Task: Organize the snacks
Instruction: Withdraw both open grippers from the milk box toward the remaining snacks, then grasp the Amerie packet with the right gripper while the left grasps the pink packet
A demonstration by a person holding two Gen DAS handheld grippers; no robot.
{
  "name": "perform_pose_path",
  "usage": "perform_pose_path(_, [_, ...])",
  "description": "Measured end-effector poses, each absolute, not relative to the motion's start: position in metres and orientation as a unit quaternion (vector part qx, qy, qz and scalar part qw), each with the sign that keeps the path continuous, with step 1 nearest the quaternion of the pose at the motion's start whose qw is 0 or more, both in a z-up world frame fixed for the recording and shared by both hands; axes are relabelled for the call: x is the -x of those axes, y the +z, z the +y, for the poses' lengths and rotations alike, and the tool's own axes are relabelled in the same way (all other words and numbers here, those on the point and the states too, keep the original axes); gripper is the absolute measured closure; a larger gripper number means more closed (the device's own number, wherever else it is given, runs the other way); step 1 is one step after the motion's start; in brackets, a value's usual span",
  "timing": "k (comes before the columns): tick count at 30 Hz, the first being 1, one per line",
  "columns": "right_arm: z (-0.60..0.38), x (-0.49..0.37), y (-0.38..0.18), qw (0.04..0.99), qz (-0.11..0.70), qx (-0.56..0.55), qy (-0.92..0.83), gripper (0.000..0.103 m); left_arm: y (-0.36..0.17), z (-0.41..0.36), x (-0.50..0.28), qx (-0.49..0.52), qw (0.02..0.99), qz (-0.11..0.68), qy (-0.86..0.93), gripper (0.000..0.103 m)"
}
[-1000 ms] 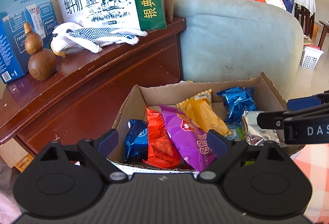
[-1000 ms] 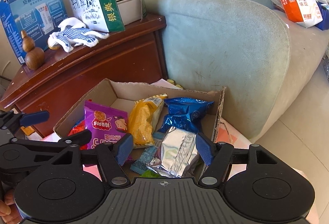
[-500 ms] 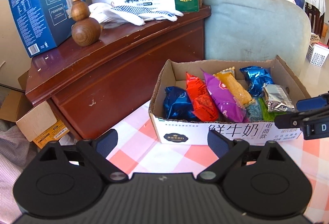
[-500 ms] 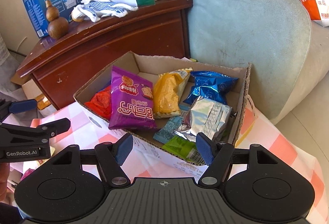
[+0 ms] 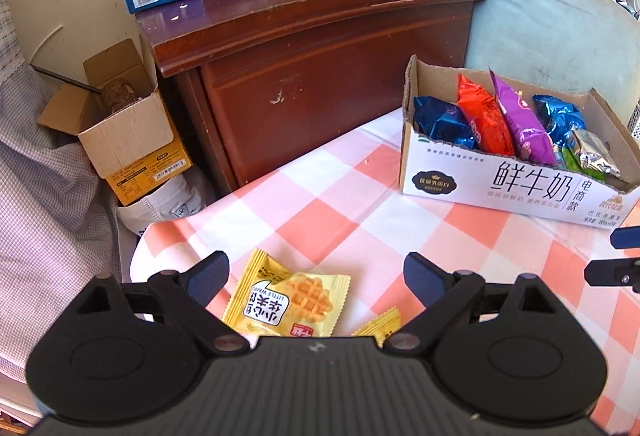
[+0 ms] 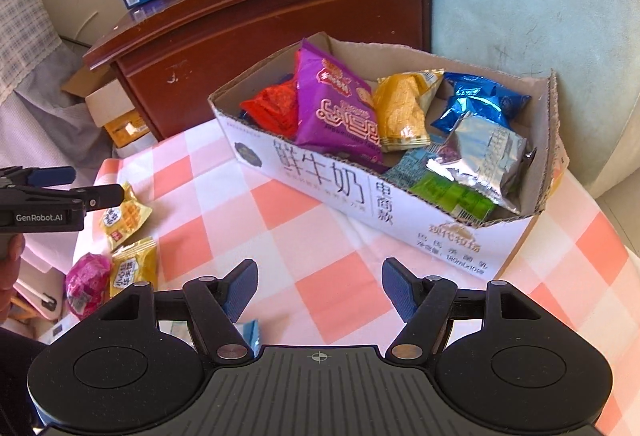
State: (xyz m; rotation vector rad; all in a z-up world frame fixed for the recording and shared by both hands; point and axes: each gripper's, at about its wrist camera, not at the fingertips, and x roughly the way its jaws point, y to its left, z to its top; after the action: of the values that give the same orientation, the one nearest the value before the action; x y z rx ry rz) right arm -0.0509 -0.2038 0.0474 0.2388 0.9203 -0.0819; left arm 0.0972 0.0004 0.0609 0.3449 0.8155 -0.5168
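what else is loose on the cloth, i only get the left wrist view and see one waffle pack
Observer: A pink pack lies right beside a second yellow pack.
Operator: anything by the right gripper
Observer: A small blue pack peeks out just beneath the right gripper, which is open and empty.
Operator: what's in the box that i can't see
Observer: In the box, a yellow bag sits between the purple bag and the blue bag.
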Motion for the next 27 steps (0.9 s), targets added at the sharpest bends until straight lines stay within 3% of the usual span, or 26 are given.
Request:
perform_pose_path(11, [-0.137, 0.068, 0.033, 0.875, 0.472, -0.028, 0.108, 0.026, 0.050, 0.038, -0.092, -0.165, 0.854, 0.420, -0.258, 0.009])
perform_pose_path(27, [-0.098, 0.053, 0.002, 0.846, 0.473, 0.159, 0.191, 0.015, 0.018, 0.040, -0.075, -0.208, 0.821, 0.442, -0.296, 0.010])
